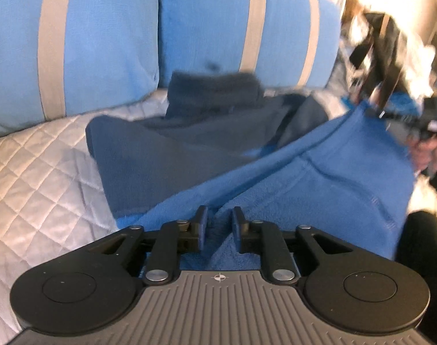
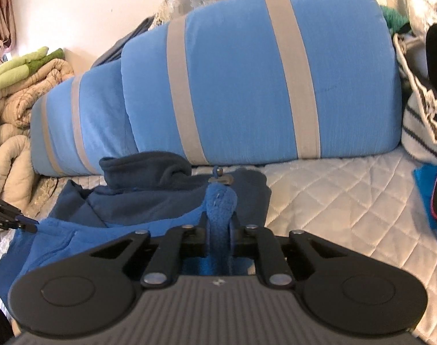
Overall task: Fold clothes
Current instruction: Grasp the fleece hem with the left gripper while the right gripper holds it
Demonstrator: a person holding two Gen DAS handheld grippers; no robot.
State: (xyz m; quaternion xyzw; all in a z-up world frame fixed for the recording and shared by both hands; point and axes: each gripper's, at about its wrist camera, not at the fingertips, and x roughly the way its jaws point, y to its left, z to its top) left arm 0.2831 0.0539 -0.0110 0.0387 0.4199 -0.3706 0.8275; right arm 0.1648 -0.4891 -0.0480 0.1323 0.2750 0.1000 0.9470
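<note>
A fleece jacket lies spread on the white quilted bed cover, its collar end against 2 blue pillows with pale grey stripes. The fabric is in 2 tones: a dark navy upper part with a stand-up collar, and a brighter royal blue lower part with visible seams. A small zip pull sits near the collar. The pile looks soft and slightly fuzzy, and the cloth is rumpled with diagonal folds.

The left tool rests low over the royal blue part, its jaws standing narrowly apart with a ridge of fleece between them; the pads do not seem to press on it. The right tool is clamped on a bunched fold of royal blue fleece, which bulges out past its fingertips.
</note>
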